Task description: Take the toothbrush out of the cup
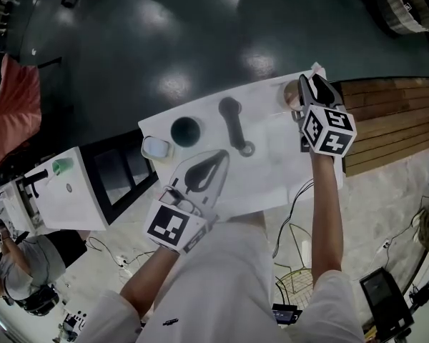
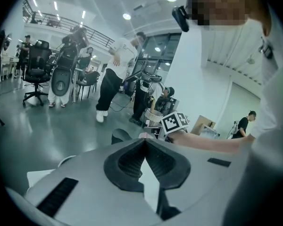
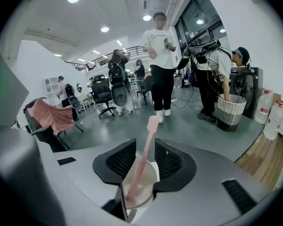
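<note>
head view: right gripper (image 1: pixel 307 86) hovers at the cup (image 1: pixel 289 96) on the table's (image 1: pixel 272 170) far corner.
left gripper view: left gripper (image 2: pixel 144 142) clenched, empty, parked aside.
right gripper view: released jaws flank the toothbrush (image 3: pixel 147 145) leaning in the cup, seemingly aligned to pinch.

The toothbrush (image 3: pixel 148 140) is pale pink, the cup (image 3: pixel 140 185) translucent pinkish. The bench (image 1: pixel 272 170) is white, the floor (image 1: pixel 164 34) dark teal. The left hand-held gripper (image 1: pixel 224 153) and right hand-held gripper (image 1: pixel 309 84) are grey and black, with black-and-white square markers.
</note>
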